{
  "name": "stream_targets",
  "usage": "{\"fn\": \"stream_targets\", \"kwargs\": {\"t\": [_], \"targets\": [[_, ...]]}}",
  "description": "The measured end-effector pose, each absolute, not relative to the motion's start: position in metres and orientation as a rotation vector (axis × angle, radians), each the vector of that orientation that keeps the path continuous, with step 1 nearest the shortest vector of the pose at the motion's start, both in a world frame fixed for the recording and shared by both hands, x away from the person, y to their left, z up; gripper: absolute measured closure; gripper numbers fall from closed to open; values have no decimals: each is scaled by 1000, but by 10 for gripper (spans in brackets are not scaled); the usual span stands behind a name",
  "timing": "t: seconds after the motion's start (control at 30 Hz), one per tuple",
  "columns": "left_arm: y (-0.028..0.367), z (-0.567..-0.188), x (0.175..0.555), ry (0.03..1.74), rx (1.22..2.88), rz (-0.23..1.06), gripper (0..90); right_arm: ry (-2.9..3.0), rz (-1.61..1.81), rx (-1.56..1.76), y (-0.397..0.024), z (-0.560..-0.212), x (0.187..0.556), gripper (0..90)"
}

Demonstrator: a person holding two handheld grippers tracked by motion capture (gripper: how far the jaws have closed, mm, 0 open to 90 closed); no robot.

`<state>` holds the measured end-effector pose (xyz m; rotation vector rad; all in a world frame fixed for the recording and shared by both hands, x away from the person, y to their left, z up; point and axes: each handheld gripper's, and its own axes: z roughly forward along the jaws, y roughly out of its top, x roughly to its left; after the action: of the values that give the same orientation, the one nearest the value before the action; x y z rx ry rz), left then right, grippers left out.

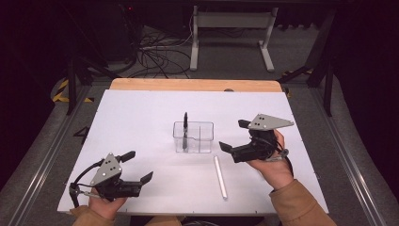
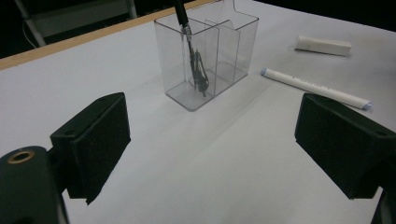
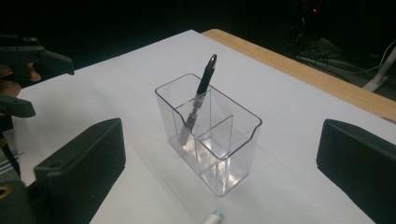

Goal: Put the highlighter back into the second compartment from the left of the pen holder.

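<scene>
Resting at the near left of the surface (image 1: pixel 141 108), the left gripper (image 1: pixel 139 167) has its jaws apart and empty. Nearer the middle, a white marker (image 1: pixel 220 177) lies flat, its long axis running near to far, just left of the right hand (image 1: pixel 275 165); that hand is the closer one. The right gripper (image 1: pixel 234 136) faces left with jaws wide apart, nothing between them. Beyond the marker stands a clear holder (image 1: pixel 193 137), a black pen (image 1: pixel 185 125) leaning upright in its left compartment. Its other compartments look free. A small white piece (image 2: pixel 323 45) lies well apart from the holder. Open room surrounds the marker; edges are distant.
</scene>
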<state>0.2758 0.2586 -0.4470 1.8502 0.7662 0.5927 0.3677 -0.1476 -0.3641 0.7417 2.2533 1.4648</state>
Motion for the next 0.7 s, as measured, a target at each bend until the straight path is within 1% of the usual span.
{"fn": "stream_targets", "kwargs": {"t": [0.27, 0.37, 0.43, 0.47, 0.5, 0.57, 0.7], "targets": [[258, -448, 276, 770, 1848, 591, 109, 2304, 1344, 849, -139, -373, 370, 17], [259, -448, 276, 771, 1852, 592, 109, 2349, 1297, 818, -136, -375, 368, 20], [259, -448, 276, 776, 1852, 585, 109, 2361, 1266, 836, -133, -376, 367, 63], [259, -448, 276, 775, 1854, 585, 109, 2386, 1247, 836, -131, -377, 367, 125], [259, -448, 276, 776, 1854, 585, 109, 2433, 1227, 848, -130, -378, 368, 160], [259, -448, 276, 777, 1854, 585, 109, 2531, 1187, 888, -126, -381, 372, 159], [260, -448, 276, 779, 1851, 587, 109, 2541, 1120, 903, -122, -388, 372, 176]]}}
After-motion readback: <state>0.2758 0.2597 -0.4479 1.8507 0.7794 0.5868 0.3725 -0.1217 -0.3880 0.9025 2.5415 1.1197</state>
